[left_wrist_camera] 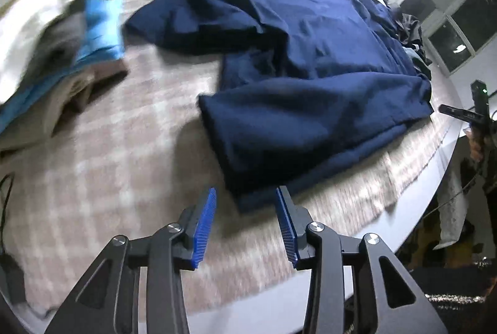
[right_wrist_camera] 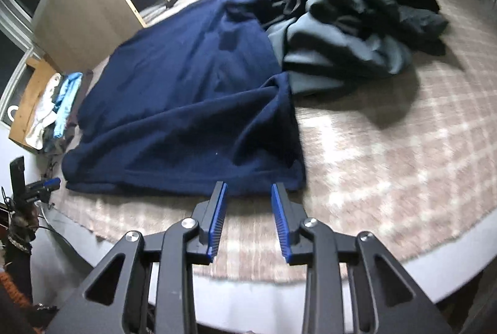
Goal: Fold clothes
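A navy blue garment (left_wrist_camera: 310, 79) lies spread and partly folded on the plaid-covered table (left_wrist_camera: 108, 163); one sleeve sticks out to the left. My left gripper (left_wrist_camera: 247, 194) is open and empty, just short of the garment's near hem corner. In the right wrist view the same navy garment (right_wrist_camera: 186, 104) lies ahead. My right gripper (right_wrist_camera: 248, 188) is open and empty, its tips at the near hem, close to the garment's right corner. The right gripper also shows at the right edge of the left wrist view (left_wrist_camera: 466, 116), and the left gripper at the left edge of the right wrist view (right_wrist_camera: 46, 183).
A stack of folded clothes, white, light blue and brown (left_wrist_camera: 56, 32), sits at the table's left. A heap of black and grey clothes (right_wrist_camera: 357, 7) lies behind the navy garment on the right. The table's white rim (right_wrist_camera: 450, 259) runs close in front of both grippers.
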{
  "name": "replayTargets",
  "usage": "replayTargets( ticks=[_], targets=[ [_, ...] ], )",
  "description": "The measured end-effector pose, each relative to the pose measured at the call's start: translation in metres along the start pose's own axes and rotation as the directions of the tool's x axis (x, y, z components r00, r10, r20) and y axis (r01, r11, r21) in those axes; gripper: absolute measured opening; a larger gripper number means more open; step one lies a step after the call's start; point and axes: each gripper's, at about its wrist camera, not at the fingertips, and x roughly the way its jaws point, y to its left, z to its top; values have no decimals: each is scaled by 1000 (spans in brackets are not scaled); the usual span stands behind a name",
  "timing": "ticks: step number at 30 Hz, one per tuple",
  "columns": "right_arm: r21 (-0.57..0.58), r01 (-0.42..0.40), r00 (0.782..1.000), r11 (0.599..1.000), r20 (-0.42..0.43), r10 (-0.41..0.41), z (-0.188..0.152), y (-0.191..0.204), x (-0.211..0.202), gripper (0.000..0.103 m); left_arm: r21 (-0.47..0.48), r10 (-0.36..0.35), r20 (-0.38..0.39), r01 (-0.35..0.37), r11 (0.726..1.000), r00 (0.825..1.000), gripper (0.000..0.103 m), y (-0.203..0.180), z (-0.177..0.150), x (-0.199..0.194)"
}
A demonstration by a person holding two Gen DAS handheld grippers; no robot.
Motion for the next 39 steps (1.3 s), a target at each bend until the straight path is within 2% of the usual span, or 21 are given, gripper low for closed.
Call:
replayTargets(
  ticks=[3, 4, 5, 6, 10, 13, 17, 20, 22, 23, 25, 30, 35, 37, 38, 39],
  targets=[
    [-18, 0, 1000, 1000, -14, -1, 6, 4, 15, 34, 18, 18, -7, -18, 1000, 1000, 34, -3, 10, 10],
    [-24, -5, 1000, 1000, -19, 4, 7, 5, 18, 34, 20, 6, -7, -6, 1000, 1000, 30, -4, 13, 10],
    [-29, -14, 1000, 999, -24, 14, 9, 6, 20, 34, 25, -11, -2, 11, 1000, 1000, 19, -6, 15, 7],
    [-32, -22, 999, 999, -25, 21, 11, 6, 20, 34, 33, -18, 7, 18, 999, 1000, 16, -9, 16, 3],
    [-32, -56, 998, 998, -1, 56, 17, 7, 13, 34, 101, -35, 44, 30, 994, 998, 17, -27, 23, -14],
    [-29, -62, 998, 998, -4, 62, 19, 4, 12, 34, 104, -7, 12, 6, 995, 1000, 23, -25, 28, -6],
    [-23, -63, 998, 998, -25, 62, 19, 3, 13, 34, 47, 47, -58, -44, 998, 997, 29, -9, 31, 14],
    [-29, -65, 998, 997, -24, 64, 16, 3, 9, 34, 48, 82, -52, -79, 996, 995, 35, -5, 30, 13],
    [-31, -70, 997, 997, -28, 70, 15, 3, 7, 34, 62, 117, -41, -114, 992, 992, 41, -4, 31, 10],
    [-32, -70, 997, 997, -31, 69, 14, 3, 7, 34, 69, 129, -33, -127, 990, 991, 47, -4, 32, 10],
    [-35, -70, 997, 997, -36, 69, 14, 3, 8, 34, 66, 120, -27, -118, 991, 992, 48, -2, 36, 10],
    [-39, -68, 997, 997, -42, 67, 16, 4, 11, 34, 81, 29, -38, -26, 996, 999, 44, -12, 44, 13],
    [-42, -75, 996, 996, -44, 73, 18, 4, 11, 34, 131, 23, -40, -18, 991, 999, 44, -25, 45, 12],
    [-46, -79, 996, 996, -47, 77, 19, 4, 11, 34, 117, 28, -57, -21, 993, 998, 44, -22, 46, 18],
    [-49, -77, 996, 996, -49, 75, 19, 4, 12, 34, 101, 28, -70, -20, 995, 997, 41, -19, 46, 22],
    [-52, -73, 996, 996, -52, 71, 20, 3, 12, 34, 86, 27, -83, -20, 996, 996, 20, -16, 47, 27]
  ],
)
